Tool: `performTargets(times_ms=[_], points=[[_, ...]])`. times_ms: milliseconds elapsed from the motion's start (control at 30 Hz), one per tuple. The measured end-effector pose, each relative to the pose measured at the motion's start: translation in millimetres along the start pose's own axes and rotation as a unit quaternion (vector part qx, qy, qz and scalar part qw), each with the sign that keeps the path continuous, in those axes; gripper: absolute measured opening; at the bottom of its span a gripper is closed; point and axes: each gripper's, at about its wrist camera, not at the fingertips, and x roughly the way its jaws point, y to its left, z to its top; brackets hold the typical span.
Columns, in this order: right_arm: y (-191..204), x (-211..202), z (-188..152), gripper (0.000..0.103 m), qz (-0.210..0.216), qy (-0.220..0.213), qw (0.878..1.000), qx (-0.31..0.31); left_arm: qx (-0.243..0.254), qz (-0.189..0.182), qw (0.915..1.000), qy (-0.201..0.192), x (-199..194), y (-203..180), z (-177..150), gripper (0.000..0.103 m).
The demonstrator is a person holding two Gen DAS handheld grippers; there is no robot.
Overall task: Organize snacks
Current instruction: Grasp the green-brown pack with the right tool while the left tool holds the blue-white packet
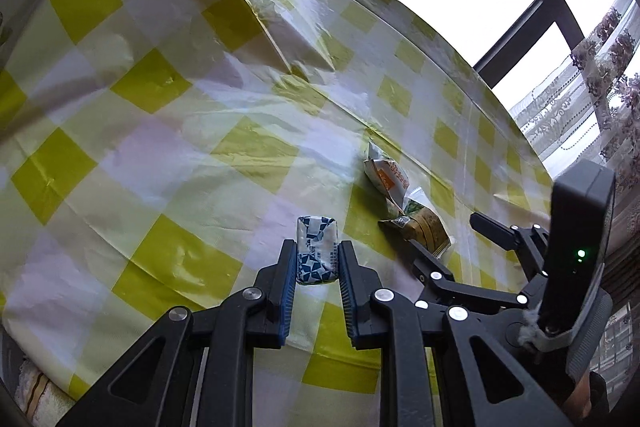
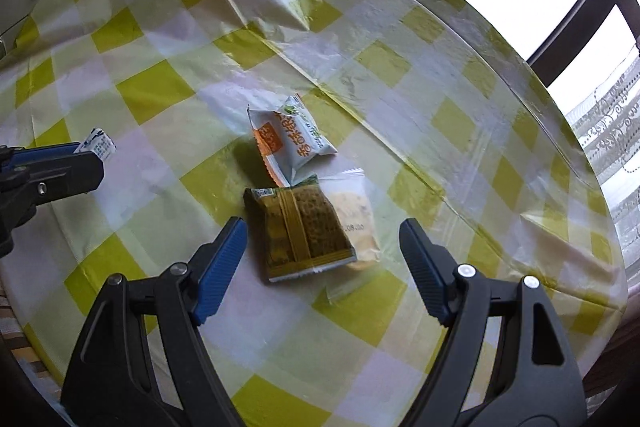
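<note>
- Left gripper point(image 1: 318, 259) clamped on a small blue-and-white wrapped snack point(image 1: 317, 249), pads pressing both long sides, the packet held clear above the checked tablecloth point(image 1: 160, 147).
- Right gripper point(image 2: 322, 259) spread wide, nothing between the pads, poised just in front of the olive-gold packet point(image 2: 298, 231).
- Three more snacks in a loose cluster near the middle of the table: the olive-gold packet in front, a clear-wrapped pale biscuit point(image 2: 358, 215) partly tucked under its right edge, a white-and-orange packet point(image 2: 292, 143) just behind, its corner touching the other two.
- Likely step: bring the held snack over to join the cluster, or take the olive-gold packet with the free gripper; which comes first, hard to say.
- For the carry: keep the squeeze steady and gentle, since the small packet looks soft and could crush or slip out endwise.
- For the drop: lower until the packet nearly touches the cloth beside the pile, not on top, then release; glossy wrappers slide.
- For the pick: straddle the olive-gold packet across its narrow width, fingertips down to the cloth, avoiding the biscuit underneath.
- Watch the plastic cloth: wrinkled and loose, easy to pinch along with a flat wrapper.
- Keep the two grippers well apart at the pile to avoid a knock.
</note>
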Motion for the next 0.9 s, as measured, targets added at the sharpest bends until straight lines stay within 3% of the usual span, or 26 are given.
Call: performTargets(times_ms=[67,100,133,167,667,900], points=[[1,5,2,0.080,0.005,0.004,1.000,-0.001,0.001,-0.002,1.0000,-0.001,0,-1,0,0.021],[1,8,2,0.074,0.010,0.007,1.000,-0.001,0.002,-0.003,1.0000,-0.001,0,-1,0,0.021],[1,11,2,0.065,0.016,0.013,1.000,0.003,0.001,-0.004,1.0000,-0.001,0,-1,0,0.021],[0,14,0,0.045,0.026,0.024,0.999,0.008,0.001,-0.004,1.0000,-0.001,0,-1,0,0.021],[-15,-28,-45,0.043,0.053,-0.002,0.992,0.112,0.027,-0.002,0.9996,-0.007,-2,-10,-3,0.021],[-38,-61,-72,0.043,0.047,-0.014,0.985,0.163,0.069,-0.026,0.9972,-0.009,-7,-34,-12,0.021]])
